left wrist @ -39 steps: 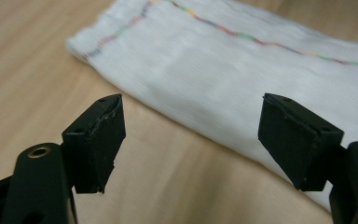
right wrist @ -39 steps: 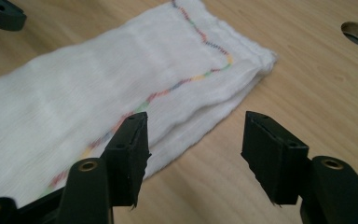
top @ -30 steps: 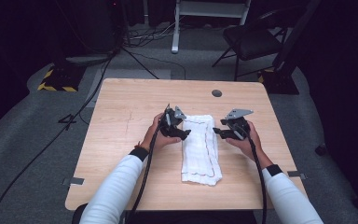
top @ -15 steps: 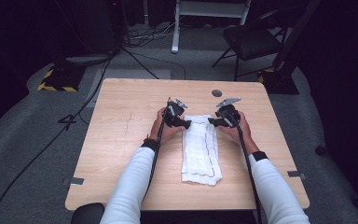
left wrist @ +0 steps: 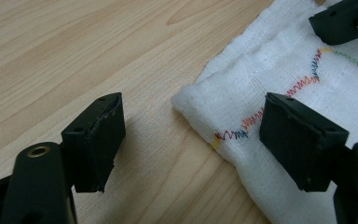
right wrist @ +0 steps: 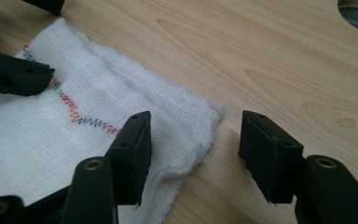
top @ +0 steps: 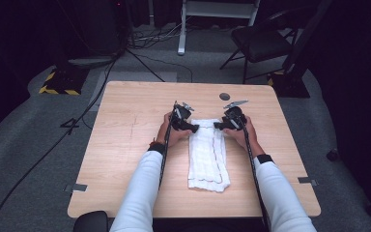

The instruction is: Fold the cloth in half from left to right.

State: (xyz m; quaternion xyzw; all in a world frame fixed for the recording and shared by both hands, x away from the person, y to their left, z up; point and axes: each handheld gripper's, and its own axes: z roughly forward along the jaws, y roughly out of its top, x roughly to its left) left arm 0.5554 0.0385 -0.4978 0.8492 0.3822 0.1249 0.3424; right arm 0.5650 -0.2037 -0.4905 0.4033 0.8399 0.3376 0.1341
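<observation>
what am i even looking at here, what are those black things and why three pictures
A person sits at a wooden table and holds a hand-operated gripper in each hand: the left gripper and the right gripper. No robot arm is involved.

The high view comes from a fixed camera above, looking down. The other two come from small cameras riding on each gripper, so the black blocks rising from the bottom are that gripper's own fingers.

On the table lies a folded white cloth with multicoloured zigzag stitching. Each gripper is open, its fingers straddling one far corner of the cloth. Nothing is gripped yet. A small round grey fitting is set into the tabletop beyond.
</observation>
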